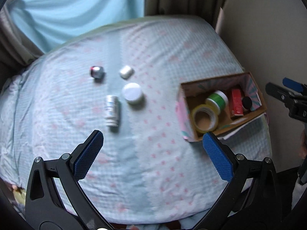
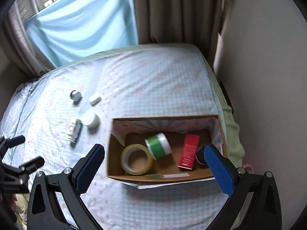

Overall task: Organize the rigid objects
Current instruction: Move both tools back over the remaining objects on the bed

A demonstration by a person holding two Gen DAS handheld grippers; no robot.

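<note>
On the bed lie a white-lidded jar (image 1: pixel 132 93) (image 2: pixel 91 120), a small labelled bottle on its side (image 1: pixel 112 110) (image 2: pixel 73 130), a silver cylinder (image 1: pixel 97 71) (image 2: pixel 76 95) and a small white case (image 1: pixel 126 71) (image 2: pixel 95 98). A cardboard box (image 1: pixel 247 117) (image 2: pixel 115 149) holds a yellow tape roll (image 1: pixel 205 118) (image 2: pixel 136 159), a green jar (image 1: pixel 217 98) (image 2: pixel 158 146), a red carton (image 1: pixel 236 103) (image 2: pixel 189 151) and a black round item (image 1: pixel 246 102). My left gripper (image 1: pixel 153 153) hovers open, nearest the bottle. My right gripper (image 2: pixel 154 170) hovers open over the box.
The checked bedsheet (image 1: pixel 149 168) covers the whole work surface. A blue cloth (image 2: pixel 82 28) and grey curtains (image 2: pixel 172 9) hang behind the bed. A wall (image 2: pixel 268 76) runs close along the right side, next to the box.
</note>
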